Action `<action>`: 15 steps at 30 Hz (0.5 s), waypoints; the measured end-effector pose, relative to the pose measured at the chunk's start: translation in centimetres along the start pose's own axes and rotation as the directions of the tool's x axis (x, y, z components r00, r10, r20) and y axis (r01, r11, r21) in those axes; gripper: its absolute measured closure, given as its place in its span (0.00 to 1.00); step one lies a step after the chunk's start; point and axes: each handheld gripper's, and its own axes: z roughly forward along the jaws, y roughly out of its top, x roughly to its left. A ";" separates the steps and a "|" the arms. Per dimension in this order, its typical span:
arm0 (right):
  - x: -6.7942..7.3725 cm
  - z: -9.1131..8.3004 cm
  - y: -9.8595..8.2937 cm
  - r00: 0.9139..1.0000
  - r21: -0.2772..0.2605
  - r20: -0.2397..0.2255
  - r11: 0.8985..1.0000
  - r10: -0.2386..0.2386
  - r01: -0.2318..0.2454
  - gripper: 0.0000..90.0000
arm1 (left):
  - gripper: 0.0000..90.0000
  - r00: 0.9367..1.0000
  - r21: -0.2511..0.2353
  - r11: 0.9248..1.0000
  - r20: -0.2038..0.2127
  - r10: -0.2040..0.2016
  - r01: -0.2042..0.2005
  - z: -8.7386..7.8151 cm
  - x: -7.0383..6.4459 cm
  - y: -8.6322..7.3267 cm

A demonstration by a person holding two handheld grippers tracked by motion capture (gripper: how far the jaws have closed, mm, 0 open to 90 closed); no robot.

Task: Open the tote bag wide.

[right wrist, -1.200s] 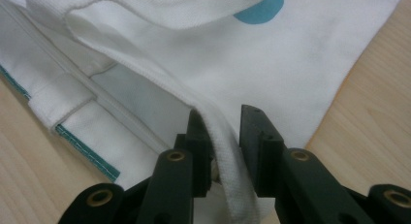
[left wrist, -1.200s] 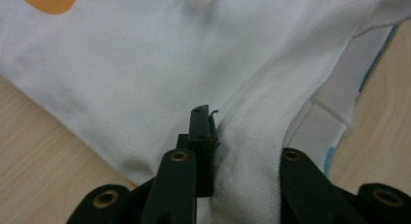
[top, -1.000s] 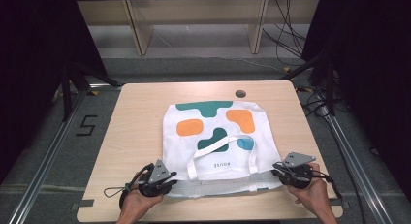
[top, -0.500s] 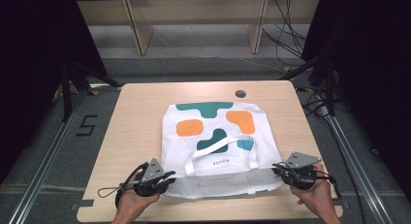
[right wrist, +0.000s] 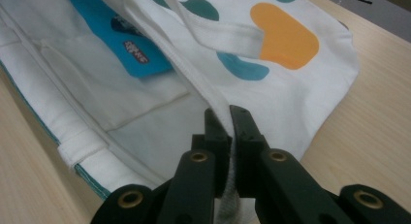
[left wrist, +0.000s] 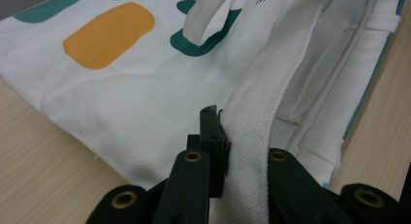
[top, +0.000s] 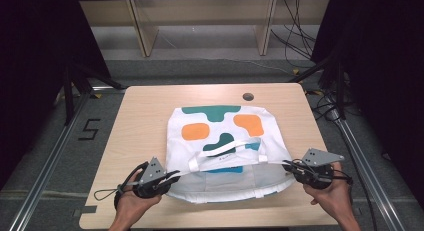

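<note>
High view looks down from afar; both gripper views close on bag [top: 227, 146]

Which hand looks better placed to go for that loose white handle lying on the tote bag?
Probably left: the left tongs sit nearer the handle's end, though both they and the right tongs are clamped on the tote bag's rim.

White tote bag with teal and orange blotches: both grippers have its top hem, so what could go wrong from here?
1. The left gripper pinches only the edge of the white tote bag hem; a harder pull may slip it free.
2. The right gripper holds a thin fold, so uneven tension could skew the opening.
3. The loose white fabric handle might snag.
</note>
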 end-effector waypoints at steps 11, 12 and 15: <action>-2.0 -1.8 3.8 1.000 -0.079 -0.025 0.997 0.006 -0.008 0.98 | 0.95 0.999 -0.087 0.996 -0.012 -0.031 0.030 -1.6 1.3 2.9; -2.1 -1.9 4.1 1.000 -0.088 -0.029 0.996 -0.001 -0.001 0.98 | 0.95 1.000 -0.097 0.995 -0.007 -0.029 0.028 -1.7 1.4 3.1; -2.4 -2.4 5.0 1.000 -0.107 -0.024 0.994 -0.016 0.013 0.98 | 0.95 0.999 -0.126 0.992 -0.020 -0.035 0.032 -2.3 1.8 3.9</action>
